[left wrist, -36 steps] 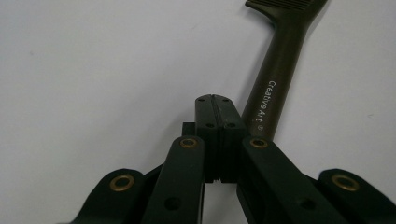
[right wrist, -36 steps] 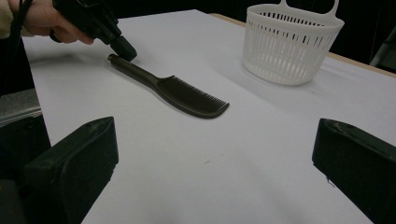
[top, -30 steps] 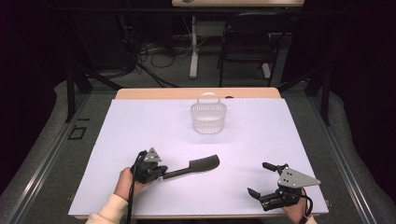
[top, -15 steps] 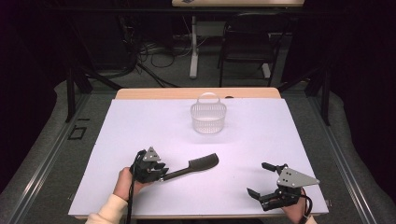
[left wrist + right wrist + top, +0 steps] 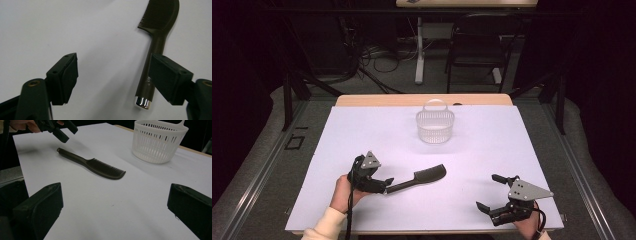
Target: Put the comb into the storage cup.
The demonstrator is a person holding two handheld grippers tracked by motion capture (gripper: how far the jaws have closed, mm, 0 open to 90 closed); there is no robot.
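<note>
Left tool (image 5: 384, 184) jaws just opened, comb (image 5: 419, 179) released on table

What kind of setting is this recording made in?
Probably a lab or studio recording station: a table with a white sheet under a fixed camera, dark surroundings, loose cables on the floor and a folding chair behind. Props: a comb and a basket.

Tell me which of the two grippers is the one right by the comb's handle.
The left gripper: its jaws, just opened, stand apart at the comb handle's end, not pressing it. The right gripper sits apart, near the table's front right.
</note>
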